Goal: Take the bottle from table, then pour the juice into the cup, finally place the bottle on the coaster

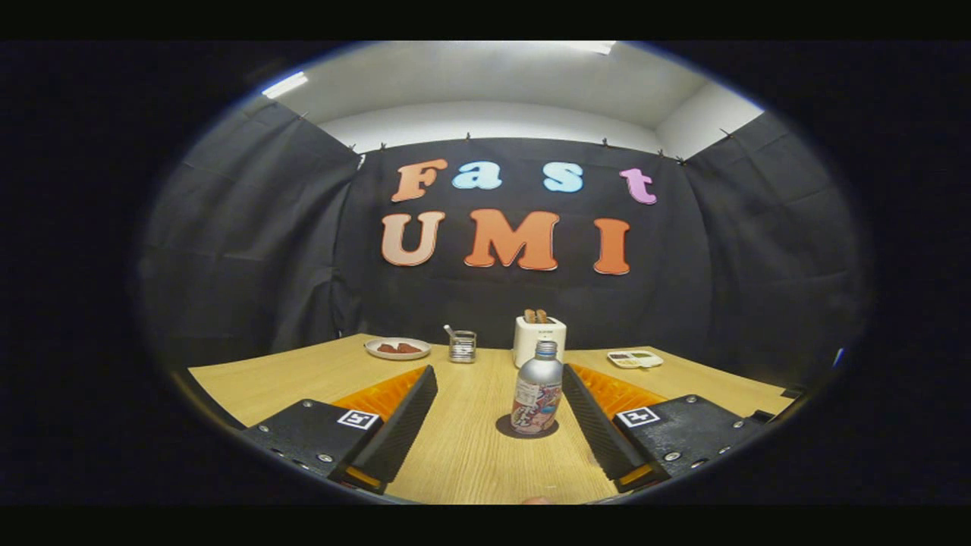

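Note:
A silver bottle (537, 390) with a printed label and a screw cap stands upright on a dark round coaster (527, 427) on the wooden table (470, 455). My gripper (501, 379) is open, its two black fingers spread wide. The bottle stands between the fingertips, close beside the right finger (595, 421), and I cannot tell whether they touch; the left finger (398, 428) is well apart from it. A small glass cup (462, 346) with a thin stick in it stands farther back, beyond the fingers and left of the bottle.
A white toaster (538, 339) holding toast stands right behind the bottle. A white plate (397, 348) with brown pieces lies at the back left. A small white tray (634, 359) lies at the back right. Black cloth walls close the booth behind the table.

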Action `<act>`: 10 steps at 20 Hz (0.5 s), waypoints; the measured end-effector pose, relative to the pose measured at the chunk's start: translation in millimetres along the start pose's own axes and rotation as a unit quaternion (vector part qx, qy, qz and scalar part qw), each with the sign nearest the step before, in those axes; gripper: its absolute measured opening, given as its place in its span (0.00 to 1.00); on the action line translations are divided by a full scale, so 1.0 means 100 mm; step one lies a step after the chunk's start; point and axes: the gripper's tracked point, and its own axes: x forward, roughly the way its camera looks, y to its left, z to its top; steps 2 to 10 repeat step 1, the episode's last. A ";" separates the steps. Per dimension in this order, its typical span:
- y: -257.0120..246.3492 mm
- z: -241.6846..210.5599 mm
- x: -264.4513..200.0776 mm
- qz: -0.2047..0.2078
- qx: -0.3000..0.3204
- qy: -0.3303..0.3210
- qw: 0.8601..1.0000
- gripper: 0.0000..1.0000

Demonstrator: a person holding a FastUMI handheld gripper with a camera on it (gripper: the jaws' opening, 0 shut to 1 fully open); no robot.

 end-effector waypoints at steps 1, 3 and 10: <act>0.02 0.02 0.00 0.002 0.001 -0.003 1.000 0.98; 0.02 0.02 0.00 0.002 0.001 -0.003 1.000 0.98; 0.02 0.02 0.00 0.002 0.001 -0.003 1.000 0.98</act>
